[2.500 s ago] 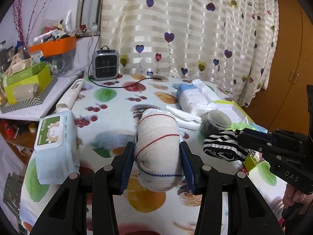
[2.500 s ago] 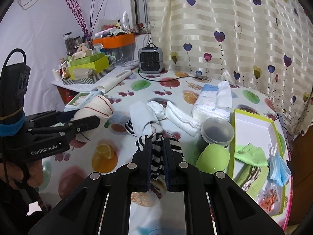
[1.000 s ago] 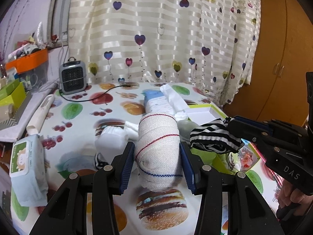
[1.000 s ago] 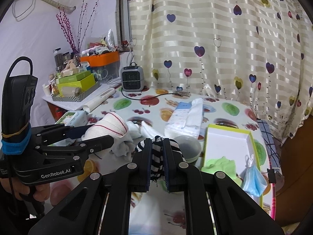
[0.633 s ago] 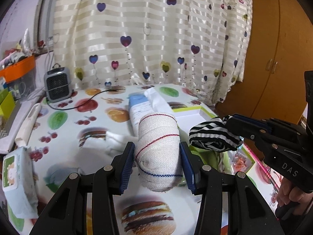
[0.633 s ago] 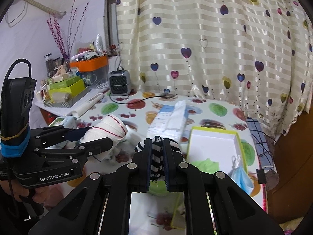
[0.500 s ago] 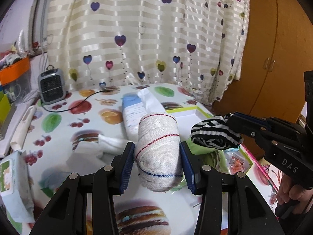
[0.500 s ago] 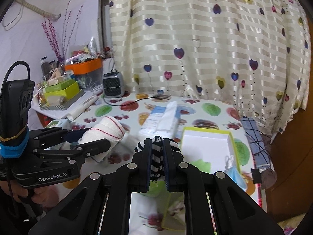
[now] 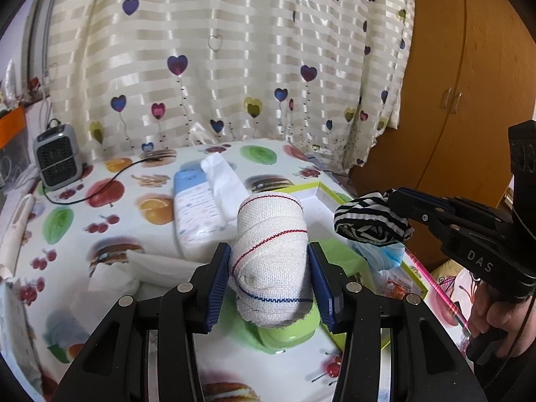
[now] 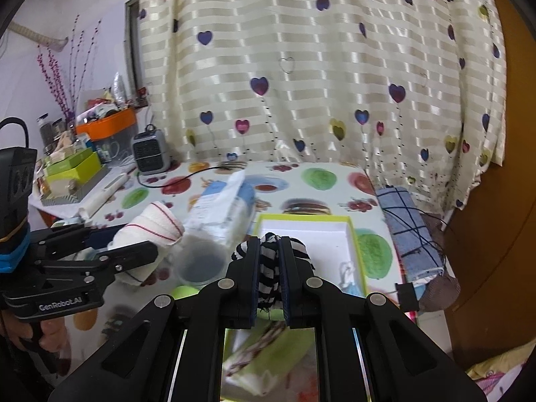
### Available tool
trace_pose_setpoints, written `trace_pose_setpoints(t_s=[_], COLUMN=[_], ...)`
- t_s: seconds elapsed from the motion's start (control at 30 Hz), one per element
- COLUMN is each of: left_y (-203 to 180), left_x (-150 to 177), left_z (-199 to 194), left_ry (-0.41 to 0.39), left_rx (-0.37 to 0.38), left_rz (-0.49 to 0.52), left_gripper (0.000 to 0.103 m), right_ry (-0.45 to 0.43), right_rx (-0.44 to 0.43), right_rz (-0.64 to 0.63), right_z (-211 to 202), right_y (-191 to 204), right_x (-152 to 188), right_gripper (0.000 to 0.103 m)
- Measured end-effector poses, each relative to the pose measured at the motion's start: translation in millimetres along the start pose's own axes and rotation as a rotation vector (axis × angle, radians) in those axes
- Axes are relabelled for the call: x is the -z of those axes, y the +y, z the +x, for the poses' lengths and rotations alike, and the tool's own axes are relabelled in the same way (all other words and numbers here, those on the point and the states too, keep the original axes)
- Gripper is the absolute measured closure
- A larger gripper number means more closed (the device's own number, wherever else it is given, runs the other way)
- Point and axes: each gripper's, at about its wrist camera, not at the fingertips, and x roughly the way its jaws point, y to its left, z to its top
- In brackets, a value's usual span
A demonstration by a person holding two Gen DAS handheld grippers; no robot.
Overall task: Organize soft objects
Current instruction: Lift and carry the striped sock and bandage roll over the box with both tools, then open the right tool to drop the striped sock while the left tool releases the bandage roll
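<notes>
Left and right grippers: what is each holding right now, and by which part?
Left gripper clamps the rolled bandage across its sides. Right gripper pinches the striped cloth through its bunched middle.

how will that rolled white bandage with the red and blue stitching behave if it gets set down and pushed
The rolled white woven bandage is probably soft: the left gripper pads seem to pinch its sides slightly. Its cylindrical shape suggests it may roll if nudged sideways. It looks light for its bulk, and the coarse weave likely resists slipping.

Left gripper fingers spread wide, clamped; right gripper fingers nearly closed, apparently pinching.
</notes>
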Motion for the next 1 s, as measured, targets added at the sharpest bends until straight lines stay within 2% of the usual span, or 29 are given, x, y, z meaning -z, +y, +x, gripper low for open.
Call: trace_pose_setpoints(t_s=[0.57,0.83,0.93,1.0], left_y=[-5,-12,-16,-19], left_x=[-8,-12,-13,-15], left_z=[34,43,47,49], left_ry=[0.041,0.05,0.057,0.062], left_rx=[0.016,0.029,0.039,0.046], left_rz=[0.003,0.015,0.021,0.023], left_gripper=[0.058,0.058,0.058,0.058], right_ry=[0.041,0.148,0.167,0.159], right_rx=[0.026,-0.007,0.008,0.015], right_rz=[0.071,0.134,0.126,0.12], right_z=[49,79,82,79], right_y=[-42,-57,-56,-57], right_x=[1,19,24,25], right_gripper=[0.092,0.091,0.084,0.069])
